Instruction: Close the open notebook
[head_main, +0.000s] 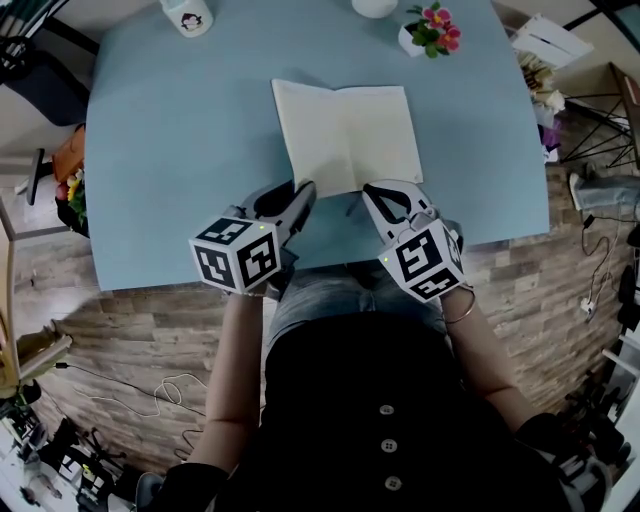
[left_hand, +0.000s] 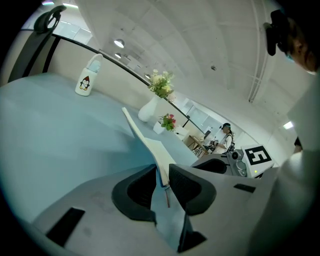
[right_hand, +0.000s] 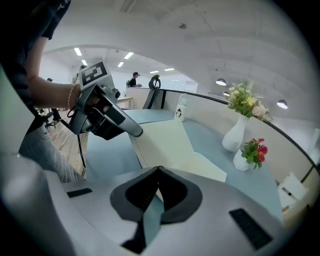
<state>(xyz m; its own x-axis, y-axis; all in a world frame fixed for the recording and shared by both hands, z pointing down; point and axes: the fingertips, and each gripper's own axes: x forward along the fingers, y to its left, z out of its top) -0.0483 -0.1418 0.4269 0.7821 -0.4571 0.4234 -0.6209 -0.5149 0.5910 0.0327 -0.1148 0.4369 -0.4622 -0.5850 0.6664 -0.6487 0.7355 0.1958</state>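
Note:
The open notebook (head_main: 345, 135) lies with cream pages up on the light blue table (head_main: 170, 150), just beyond both grippers. My left gripper (head_main: 304, 190) is at its near left corner. In the left gripper view the corner of the notebook (left_hand: 145, 142) sits between the jaws, and the left gripper (left_hand: 162, 172) looks shut on it. My right gripper (head_main: 375, 190) rests at the near edge, right of the spine. Its jaws meet with nothing between them (right_hand: 159, 169), and the notebook (right_hand: 165, 145) lies just ahead. The left gripper (right_hand: 135, 131) also shows there, touching the page corner.
At the table's far side stand a white penguin bottle (head_main: 187, 15), a small pot of pink flowers (head_main: 430, 30) and a white vase (right_hand: 235, 132). The table's near edge runs right under both grippers. Cables and clutter lie on the wooden floor around.

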